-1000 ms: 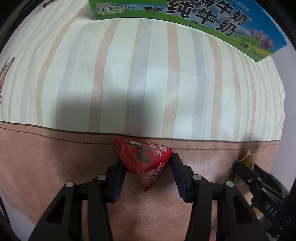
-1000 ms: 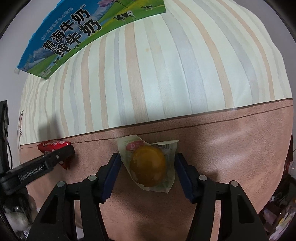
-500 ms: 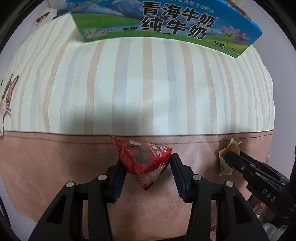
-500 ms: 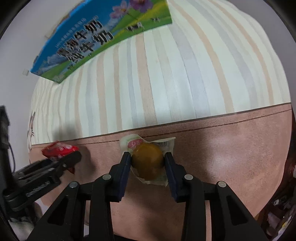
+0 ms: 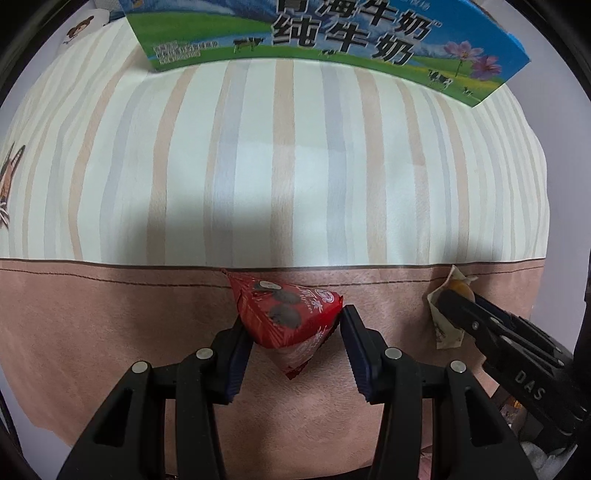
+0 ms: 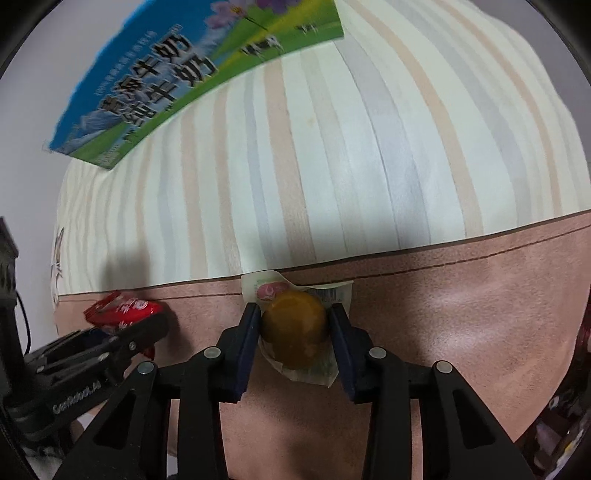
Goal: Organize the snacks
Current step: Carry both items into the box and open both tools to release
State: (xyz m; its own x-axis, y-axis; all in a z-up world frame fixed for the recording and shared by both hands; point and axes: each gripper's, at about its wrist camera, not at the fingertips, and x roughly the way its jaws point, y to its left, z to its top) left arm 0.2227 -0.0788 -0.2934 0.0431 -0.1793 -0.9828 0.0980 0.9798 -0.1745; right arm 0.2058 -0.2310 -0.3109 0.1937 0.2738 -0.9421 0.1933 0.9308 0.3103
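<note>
My left gripper (image 5: 293, 325) is shut on a red triangular snack packet (image 5: 286, 319) printed with dark cookies, held above the brown band of the tablecloth. My right gripper (image 6: 293, 328) is shut on a clear-wrapped brown-yellow round snack (image 6: 293, 330), also lifted over the brown band. The right gripper with its snack (image 5: 448, 314) shows at the right of the left wrist view. The left gripper with the red packet (image 6: 120, 308) shows at the left of the right wrist view. A blue and green milk carton box (image 5: 325, 40) stands at the far edge; it also shows in the right wrist view (image 6: 184, 81).
The table is covered by a cloth with cream, beige and grey stripes (image 5: 280, 166) and a brown front band (image 5: 92, 332). A white item with a bear print (image 5: 79, 35) lies at the far left. Clutter shows below the right table edge (image 6: 565, 417).
My right gripper closed on the round snack and lifted it. Both grippers rose and moved toward the milk box, which now fills more of the top of each view.
</note>
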